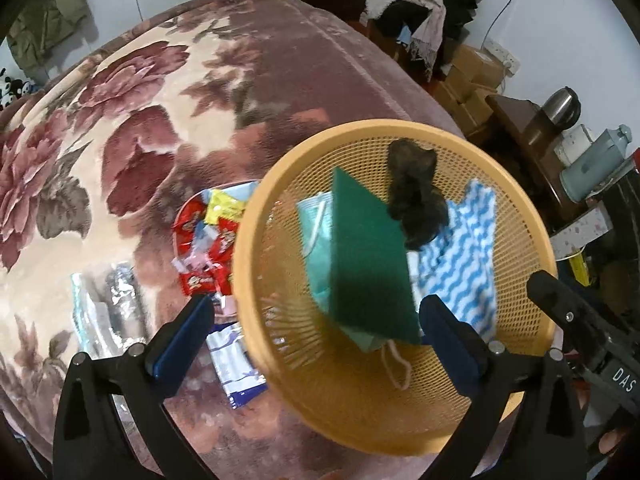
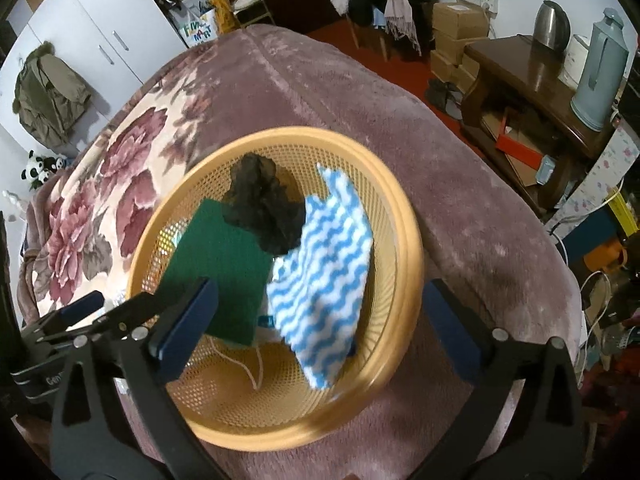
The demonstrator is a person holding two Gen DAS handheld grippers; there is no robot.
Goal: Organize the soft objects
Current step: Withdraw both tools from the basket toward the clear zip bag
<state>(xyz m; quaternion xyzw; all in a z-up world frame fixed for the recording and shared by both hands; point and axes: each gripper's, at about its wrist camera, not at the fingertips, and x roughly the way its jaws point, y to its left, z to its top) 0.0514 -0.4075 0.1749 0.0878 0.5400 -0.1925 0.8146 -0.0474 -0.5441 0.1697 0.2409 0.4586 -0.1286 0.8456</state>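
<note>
Orange basket (image 2: 404, 248); green pad (image 2: 224, 264); blue-white wavy cloth (image 2: 324, 280).

We see only a corner of the mask (image 1: 316, 220) poking out from under the green pad (image 1: 368, 264); in the right view just its ear loop shows. The basket (image 1: 256, 216) rim smears with blur. It covers part of the wrappers (image 1: 200, 240) near the bed's front edge, print too small to read.
</note>
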